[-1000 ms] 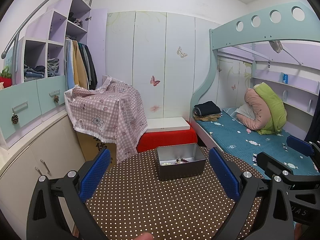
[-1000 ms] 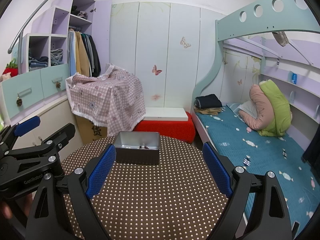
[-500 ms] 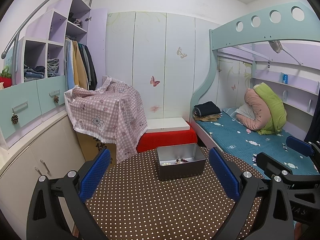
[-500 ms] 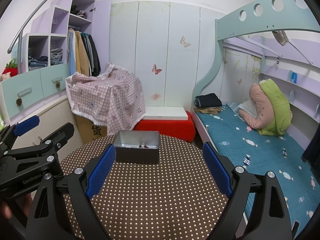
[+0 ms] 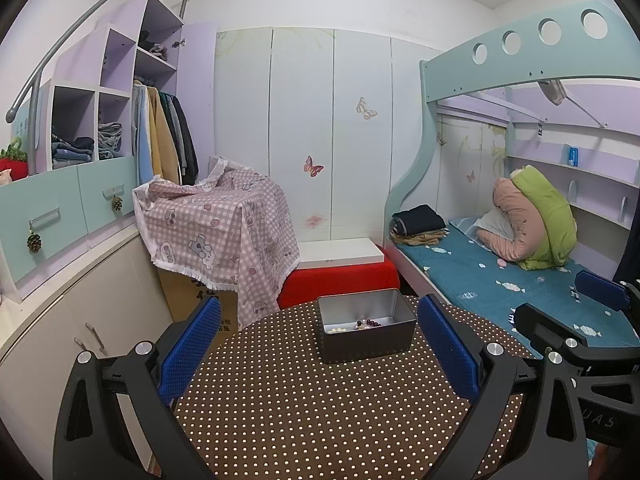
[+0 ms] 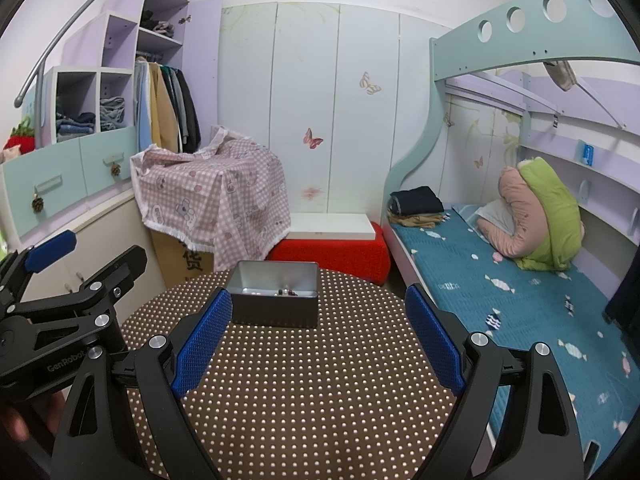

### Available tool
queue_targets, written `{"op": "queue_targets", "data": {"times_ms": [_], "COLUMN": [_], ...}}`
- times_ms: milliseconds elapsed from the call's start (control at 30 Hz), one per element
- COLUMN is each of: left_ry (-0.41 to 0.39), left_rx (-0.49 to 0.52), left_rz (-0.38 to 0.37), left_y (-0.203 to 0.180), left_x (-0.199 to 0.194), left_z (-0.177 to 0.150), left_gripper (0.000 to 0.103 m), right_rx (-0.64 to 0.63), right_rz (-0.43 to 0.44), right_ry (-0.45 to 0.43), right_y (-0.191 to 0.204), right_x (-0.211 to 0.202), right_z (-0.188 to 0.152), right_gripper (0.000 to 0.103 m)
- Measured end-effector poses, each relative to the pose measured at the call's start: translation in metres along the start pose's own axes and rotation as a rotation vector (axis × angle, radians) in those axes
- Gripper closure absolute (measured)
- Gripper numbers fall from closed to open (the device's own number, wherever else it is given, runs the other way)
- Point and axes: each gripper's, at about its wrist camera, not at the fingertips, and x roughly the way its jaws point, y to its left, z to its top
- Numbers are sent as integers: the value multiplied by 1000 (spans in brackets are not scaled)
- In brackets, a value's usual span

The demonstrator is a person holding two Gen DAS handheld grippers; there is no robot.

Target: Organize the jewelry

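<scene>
A grey metal tin (image 5: 366,336) (image 6: 275,307) stands at the far edge of a round table with a brown dotted cloth (image 5: 312,408) (image 6: 304,392). Beaded jewelry (image 5: 362,325) (image 6: 285,292), white and dark beads, lies inside the tin. My left gripper (image 5: 318,346) hovers over the near part of the table, open, with nothing between its blue pads. My right gripper (image 6: 318,334) is likewise open and empty, short of the tin. The right gripper (image 5: 560,320) also shows at the right edge of the left wrist view, and the left gripper (image 6: 80,268) at the left of the right wrist view.
A red stool with a white board (image 5: 340,268) sits just beyond the table. A checked pink cloth covers a box (image 5: 216,232) at the left, beside cabinets. A bunk bed with a teal mattress (image 5: 500,280) runs along the right. A hand (image 6: 16,420) holds the left gripper.
</scene>
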Motion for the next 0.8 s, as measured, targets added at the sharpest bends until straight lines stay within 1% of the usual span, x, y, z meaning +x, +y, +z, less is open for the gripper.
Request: {"op": "queue_targets", "data": {"times_ms": [800], "left_ry": [-4], "left_rx": [4], "left_rz": [-1], "left_y": [-2], "left_x": [-1], "left_z": [1], "left_gripper": [8], "right_rx": [0], "right_rz": [-1], "right_ry": [-3], "right_y": [0], "right_x": [0], "right_z": [0], "right_gripper": [17]}}
